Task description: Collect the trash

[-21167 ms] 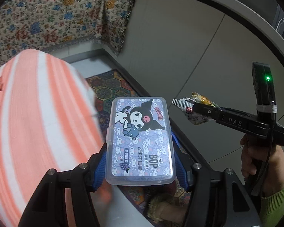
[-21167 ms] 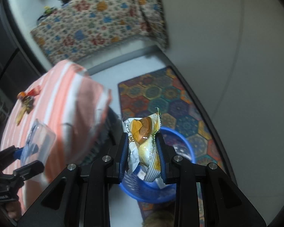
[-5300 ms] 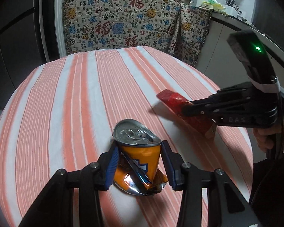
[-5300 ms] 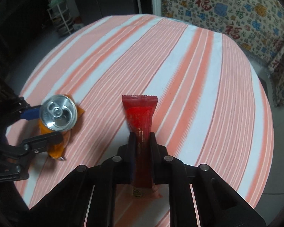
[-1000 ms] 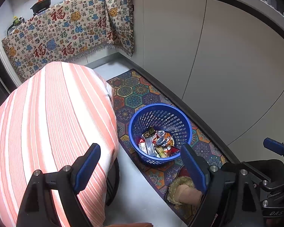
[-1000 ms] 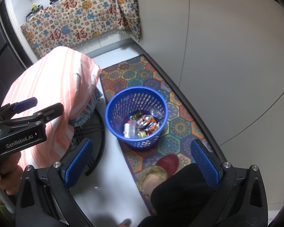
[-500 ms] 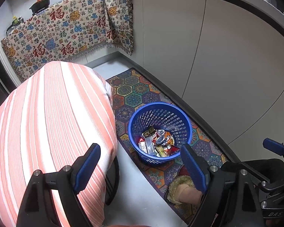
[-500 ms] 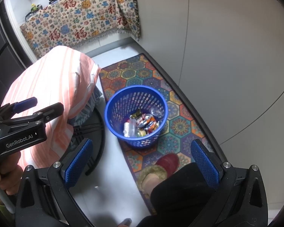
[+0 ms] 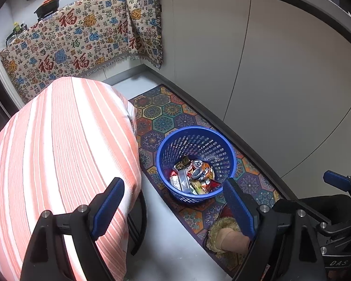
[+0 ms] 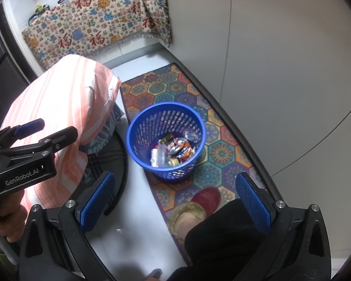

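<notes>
A blue mesh wastebasket (image 9: 196, 140) stands on the patterned floor mat and also shows in the right wrist view (image 10: 140, 126). Inside it lie a crushed orange can (image 9: 200, 167), wrappers (image 9: 200, 187) and other trash (image 10: 173, 152). My left gripper (image 9: 173, 201) is open and empty, held high above the floor beside the basket. My right gripper (image 10: 174, 194) is open and empty, also held above the basket. The left gripper also shows at the left of the right wrist view (image 10: 30, 138).
A round table with an orange-and-white striped cloth (image 9: 58, 145) stands left of the basket. A colourful hexagon mat (image 9: 166, 114) runs along grey cabinet doors (image 9: 280, 70). A patterned cloth (image 9: 82, 42) covers the far counter. The person's slippered foot (image 10: 194, 208) rests on the mat.
Both grippers stay open and empty above the basket. The views have shifted only slightly; nothing else moved.
</notes>
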A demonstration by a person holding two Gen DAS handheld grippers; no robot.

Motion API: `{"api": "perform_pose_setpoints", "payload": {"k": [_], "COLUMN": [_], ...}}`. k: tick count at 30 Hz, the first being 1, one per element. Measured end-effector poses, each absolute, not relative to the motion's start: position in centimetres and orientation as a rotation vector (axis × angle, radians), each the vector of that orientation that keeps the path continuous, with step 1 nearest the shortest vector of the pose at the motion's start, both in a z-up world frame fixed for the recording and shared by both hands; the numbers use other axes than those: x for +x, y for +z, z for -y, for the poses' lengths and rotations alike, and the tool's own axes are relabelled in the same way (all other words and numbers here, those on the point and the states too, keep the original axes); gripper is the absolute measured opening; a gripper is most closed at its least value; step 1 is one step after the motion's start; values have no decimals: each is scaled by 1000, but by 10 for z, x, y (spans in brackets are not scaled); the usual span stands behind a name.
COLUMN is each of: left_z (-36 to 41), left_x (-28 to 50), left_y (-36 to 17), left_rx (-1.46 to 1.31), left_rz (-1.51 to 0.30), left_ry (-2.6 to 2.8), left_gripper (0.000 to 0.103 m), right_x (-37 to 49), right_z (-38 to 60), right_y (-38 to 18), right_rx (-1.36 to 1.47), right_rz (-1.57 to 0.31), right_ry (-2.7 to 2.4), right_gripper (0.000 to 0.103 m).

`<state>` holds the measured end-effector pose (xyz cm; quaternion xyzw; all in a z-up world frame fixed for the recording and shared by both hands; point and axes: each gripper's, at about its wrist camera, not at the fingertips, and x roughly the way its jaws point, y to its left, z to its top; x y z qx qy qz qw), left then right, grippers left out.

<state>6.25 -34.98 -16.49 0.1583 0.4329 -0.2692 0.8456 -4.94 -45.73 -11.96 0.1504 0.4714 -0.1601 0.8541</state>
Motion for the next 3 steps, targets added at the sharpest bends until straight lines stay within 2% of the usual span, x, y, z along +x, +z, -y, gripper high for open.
{"api": "perform_pose_setpoints", "payload": {"k": [3], "left_z": [348], "left_x": [62], "left_y": [-162], "left_rx": [330], "left_rz": [-910], "left_ry": [-567], "left_gripper": [88], "right_x": [-48], "right_z": [456], "right_y": [-119], "right_rx": [314], "right_rz": [-994], "right_ry": [-338], "right_gripper": [103]}}
